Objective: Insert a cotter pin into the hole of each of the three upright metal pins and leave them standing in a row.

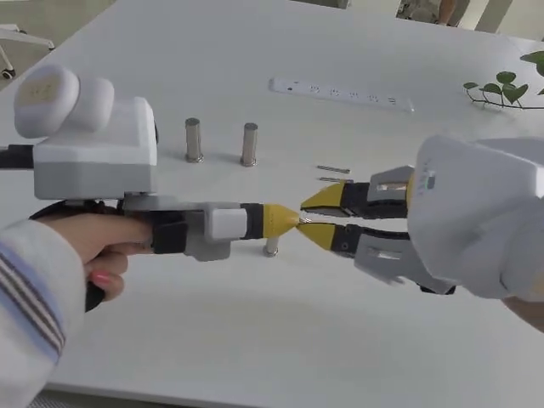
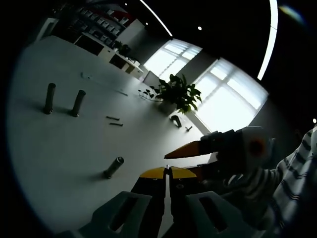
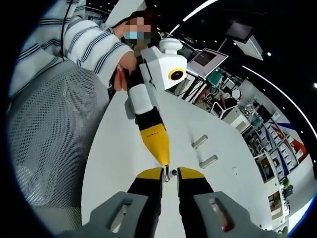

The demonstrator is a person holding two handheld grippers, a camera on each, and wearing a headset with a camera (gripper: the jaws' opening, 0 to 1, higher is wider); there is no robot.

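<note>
In the head view the left tool (image 1: 293,219) reaches in from the left, held by a hand (image 1: 98,246) in a striped sleeve. Its yellow tips are pressed together on a thin cotter pin (image 1: 304,222) that pokes out toward the right tool (image 1: 308,217). The right tool's yellow jaws stand spread, one above and one below that tip. Farther back on the white worktop (image 1: 255,331) a pin (image 1: 194,140) and a second pin (image 1: 249,144) stand upright side by side. A third pin (image 1: 271,248) stands nearer, mostly hidden behind the left tool. Two spare cotter pins (image 1: 334,174) lie flat to the right of the far pair. A power strip (image 1: 340,93) lies beyond them, with a plant (image 1: 506,89) at the far right edge.

In the left gripper view the left tool (image 2: 168,171) is closed at the bottom. The right tool (image 2: 173,164) enters from the right, its upper jaw lifted clear above the closed tips. The third pin (image 2: 113,167) stands just left of the tips. The other two pins (image 2: 49,98) (image 2: 78,103) are well beyond it, and the spare cotter pins (image 2: 114,121) lie between.

In the right gripper view the right tool (image 3: 169,173) is parted. The left tool (image 3: 165,159) points down into the gap, carrying a small bit of metal that I take for the cotter pin (image 3: 168,174). Two pins (image 3: 199,141) (image 3: 209,161) show to the right.
</note>
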